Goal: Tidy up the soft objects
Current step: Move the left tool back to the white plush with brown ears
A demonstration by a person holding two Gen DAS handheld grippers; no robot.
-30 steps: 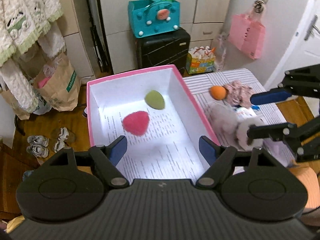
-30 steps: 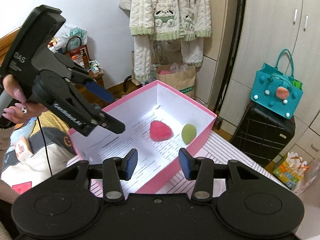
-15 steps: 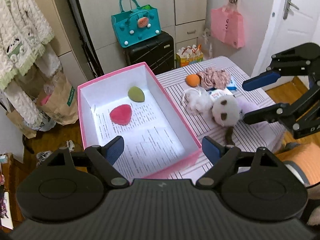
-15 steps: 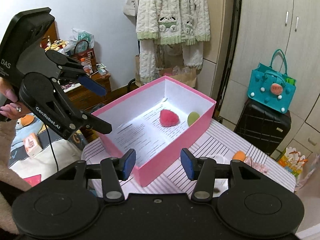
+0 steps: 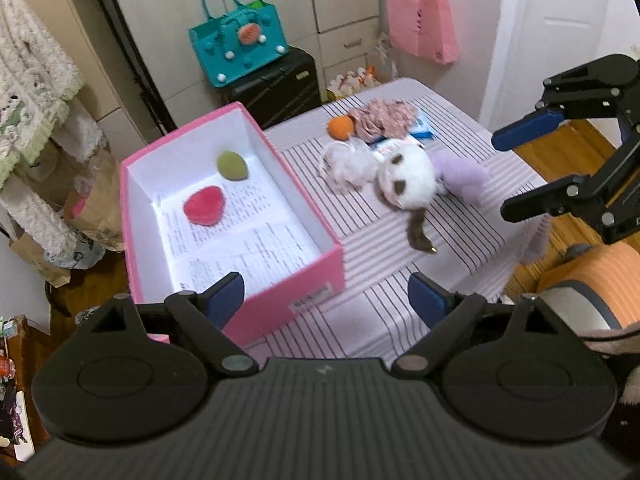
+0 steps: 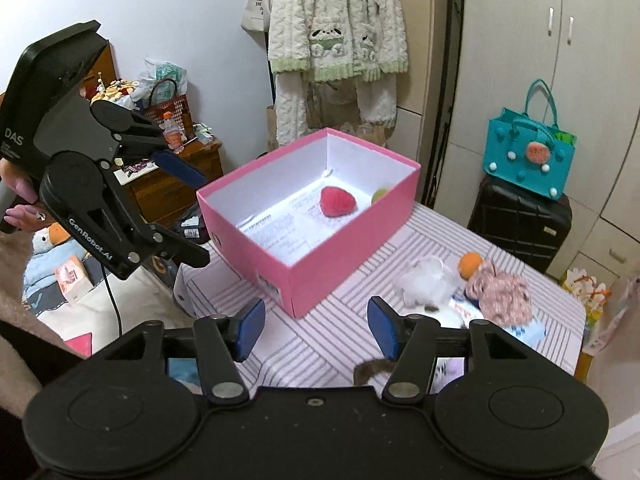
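A pink box (image 5: 316, 276) (image 6: 340, 264) stands on the striped table and holds a red soft piece (image 5: 203, 210) (image 6: 337, 201) and a green one (image 5: 232, 165) (image 6: 379, 196). On the table to its right lie a white panda plush (image 5: 408, 180), a white puff (image 5: 346, 162) (image 6: 424, 282), a purple plush (image 5: 464, 176), an orange ball (image 5: 340, 127) (image 6: 470, 263) and a pink floral cloth (image 5: 384, 116) (image 6: 500, 294). My left gripper (image 5: 326, 296) (image 6: 188, 216) is open and empty above the box's near end. My right gripper (image 6: 316, 328) (image 5: 516, 174) is open and empty above the table, right of the plush.
A black suitcase (image 5: 276, 80) with a teal bag (image 5: 240, 40) stands behind the table. A pink bag (image 5: 420, 28) hangs by a door. A fluffy robe (image 6: 336, 40) hangs behind the box. A wooden cabinet (image 6: 176, 184) stands left. The table edge (image 5: 532, 216) drops off at right.
Both grippers have pulled back and up from the box, so more of the table and the soft things on it is in view. Both stay open and empty.
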